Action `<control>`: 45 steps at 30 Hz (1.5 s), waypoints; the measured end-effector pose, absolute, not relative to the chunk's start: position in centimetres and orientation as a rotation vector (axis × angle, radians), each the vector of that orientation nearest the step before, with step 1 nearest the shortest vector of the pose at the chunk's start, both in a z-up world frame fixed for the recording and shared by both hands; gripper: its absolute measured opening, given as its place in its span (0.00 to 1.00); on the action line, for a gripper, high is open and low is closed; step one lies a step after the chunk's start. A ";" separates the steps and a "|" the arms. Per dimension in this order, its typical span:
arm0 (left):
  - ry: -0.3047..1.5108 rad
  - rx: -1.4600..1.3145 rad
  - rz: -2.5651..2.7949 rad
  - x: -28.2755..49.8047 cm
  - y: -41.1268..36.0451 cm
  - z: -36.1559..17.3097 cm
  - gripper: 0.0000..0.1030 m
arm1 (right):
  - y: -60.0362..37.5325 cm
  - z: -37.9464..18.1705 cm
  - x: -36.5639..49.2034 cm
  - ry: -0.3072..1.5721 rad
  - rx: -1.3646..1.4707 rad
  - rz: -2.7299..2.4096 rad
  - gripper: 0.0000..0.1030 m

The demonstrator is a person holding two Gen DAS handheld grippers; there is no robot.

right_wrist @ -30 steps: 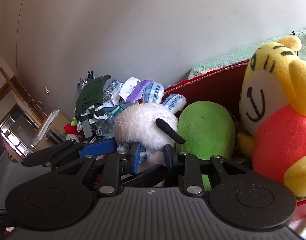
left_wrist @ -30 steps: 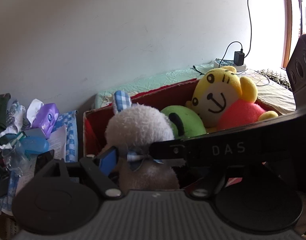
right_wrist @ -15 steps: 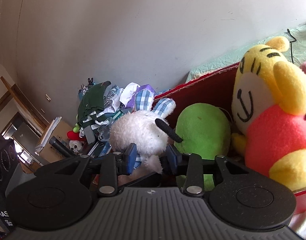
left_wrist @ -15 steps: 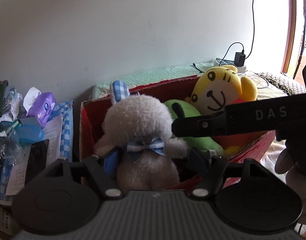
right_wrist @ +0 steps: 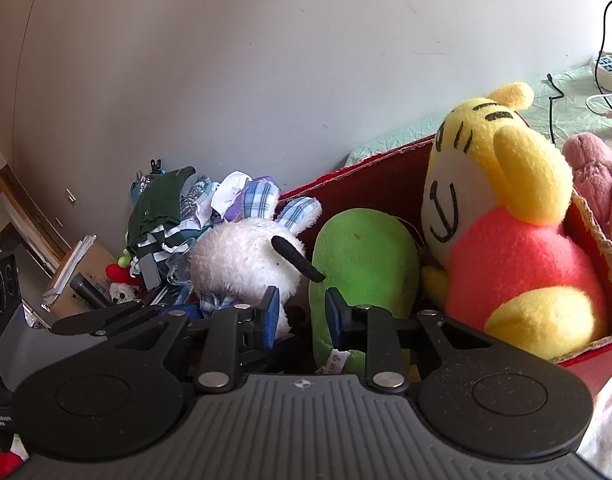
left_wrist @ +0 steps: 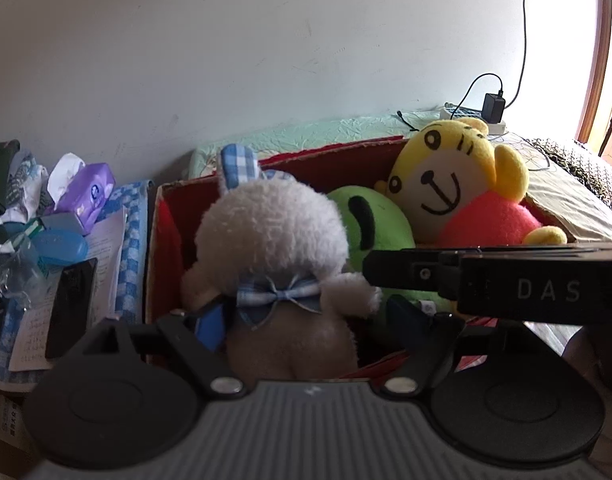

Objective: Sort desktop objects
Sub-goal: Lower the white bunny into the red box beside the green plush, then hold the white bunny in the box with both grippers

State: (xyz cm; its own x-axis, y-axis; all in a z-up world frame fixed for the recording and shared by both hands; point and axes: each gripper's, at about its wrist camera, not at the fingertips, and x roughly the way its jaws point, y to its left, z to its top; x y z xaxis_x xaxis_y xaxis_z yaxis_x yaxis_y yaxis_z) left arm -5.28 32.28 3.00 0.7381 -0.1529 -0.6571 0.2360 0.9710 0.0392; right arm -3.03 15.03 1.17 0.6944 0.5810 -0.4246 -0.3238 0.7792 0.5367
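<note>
Filling most of the desk's right half, a red cardboard box (left_wrist: 166, 248) stands open-topped against the pale wall, with soft toys packed inside it; biggest of these is the yellow tiger plush (left_wrist: 457, 184) with a pink-red body, leaning in the right end of the box; beside it, in the middle, lies a green plush (left_wrist: 369, 220) with a black patch; at the left end the white bunny plush (left_wrist: 272, 236) sits upright, checked blue ears up and a checked bow at its neck, its back to the left camera.

Just outside the box's right wall, in the right view, a pink plush (right_wrist: 601, 184) rests on the bedding; to the left of the box the desk holds a heap of clothes (right_wrist: 162, 204), a purple tissue pack (left_wrist: 88, 194), a blue case (left_wrist: 60, 246), a black phone (left_wrist: 72, 300) on papers, and a checked blue cloth (left_wrist: 134, 216).

Left gripper (left_wrist: 306, 320) straddles the bunny's body, its jaws opening, the blue pads at either flank but not clearly pressing; right gripper (right_wrist: 300, 316) reaches in from the other side between bunny and green plush, jaws narrow and closing, with nothing clearly caught between them.
</note>
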 end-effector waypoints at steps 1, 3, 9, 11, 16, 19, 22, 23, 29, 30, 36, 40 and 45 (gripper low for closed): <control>0.712 0.115 -0.211 -5.3 32.3 3.0 0.81 | 15.1 1.1 -3.1 0.615 0.438 0.523 0.26; 0.719 0.101 -0.205 -5.2 32.3 3.0 0.81 | 15.3 1.1 -3.1 0.609 0.420 0.522 0.26; 0.739 0.062 -0.174 -5.2 32.4 2.8 0.83 | 15.4 1.0 -3.3 0.596 0.387 0.514 0.26; 0.740 0.053 -0.168 -5.2 32.4 2.8 0.84 | 15.4 0.9 -3.3 0.594 0.391 0.513 0.26; 0.735 0.035 -0.155 -5.3 32.6 2.6 0.85 | 15.3 0.9 -3.4 0.590 0.391 0.512 0.26; 0.733 0.032 -0.150 -5.3 32.6 2.6 0.85 | 15.3 0.9 -3.4 0.589 0.390 0.513 0.26; 0.732 0.029 -0.144 -5.4 32.6 2.6 0.85 | 15.4 0.9 -3.4 0.589 0.391 0.512 0.26; 0.732 0.027 -0.142 -5.5 32.6 2.6 0.85 | 15.4 0.9 -3.4 0.589 0.391 0.512 0.26; 0.732 0.028 -0.133 -5.5 32.6 2.6 0.86 | 15.4 0.9 -3.4 0.591 0.390 0.512 0.25; 0.731 0.027 -0.131 -5.5 32.6 2.6 0.86 | 15.4 0.9 -3.5 0.591 0.390 0.512 0.25; 0.727 0.026 -0.124 -5.6 32.6 2.6 0.86 | 15.4 0.9 -3.4 0.592 0.388 0.514 0.25; 0.724 0.032 -0.118 -5.7 32.5 2.6 0.87 | 15.4 0.9 -3.5 0.596 0.384 0.514 0.24; 0.724 0.029 -0.114 -5.6 32.6 2.5 0.89 | 15.4 0.9 -3.5 0.599 0.381 0.518 0.24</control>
